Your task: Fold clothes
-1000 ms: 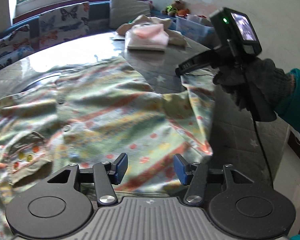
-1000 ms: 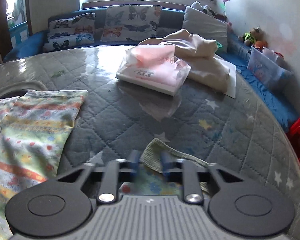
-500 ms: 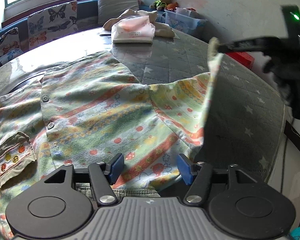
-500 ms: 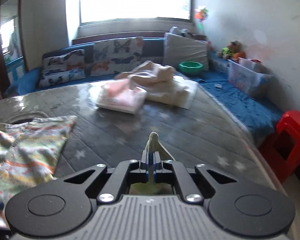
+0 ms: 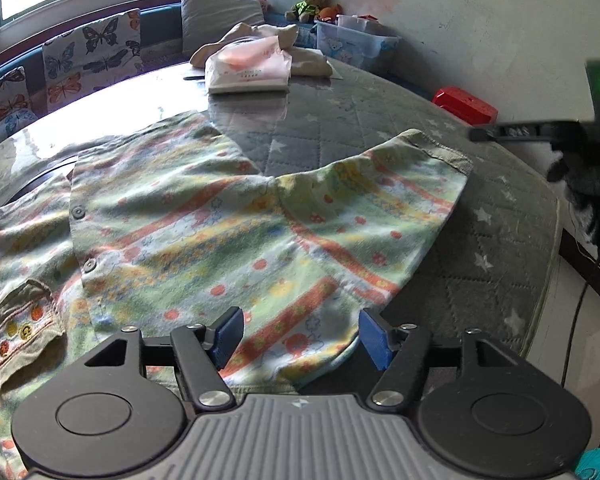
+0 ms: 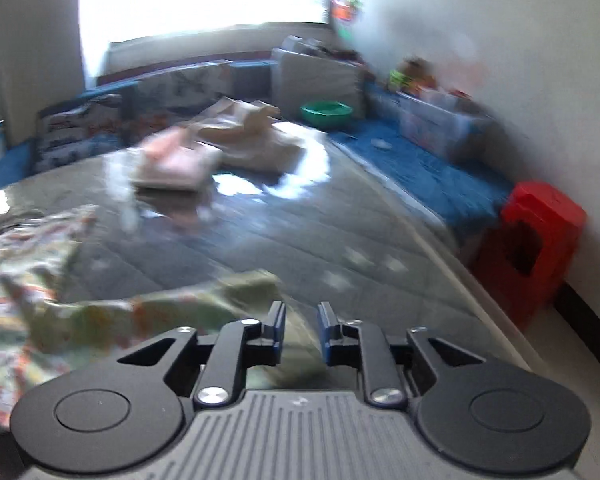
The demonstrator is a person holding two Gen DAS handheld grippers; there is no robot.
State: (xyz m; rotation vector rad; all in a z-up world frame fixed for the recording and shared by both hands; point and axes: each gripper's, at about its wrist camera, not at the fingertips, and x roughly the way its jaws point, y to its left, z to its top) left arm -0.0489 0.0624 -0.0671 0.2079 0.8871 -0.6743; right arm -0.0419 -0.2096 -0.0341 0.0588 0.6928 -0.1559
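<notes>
Grippers are angling down over the shirt (image 5: 228,216): left gripper (image 5: 300,336) and right gripper (image 6: 301,330) both spreading, gripping nothing.

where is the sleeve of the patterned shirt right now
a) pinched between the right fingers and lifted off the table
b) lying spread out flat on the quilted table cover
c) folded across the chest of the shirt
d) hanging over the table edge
b: in the left wrist view the sleeve lies stretched out on the quilted table cover, its cuff clear of the right gripper, whose fingers are opening with nothing pinched between them.
</notes>
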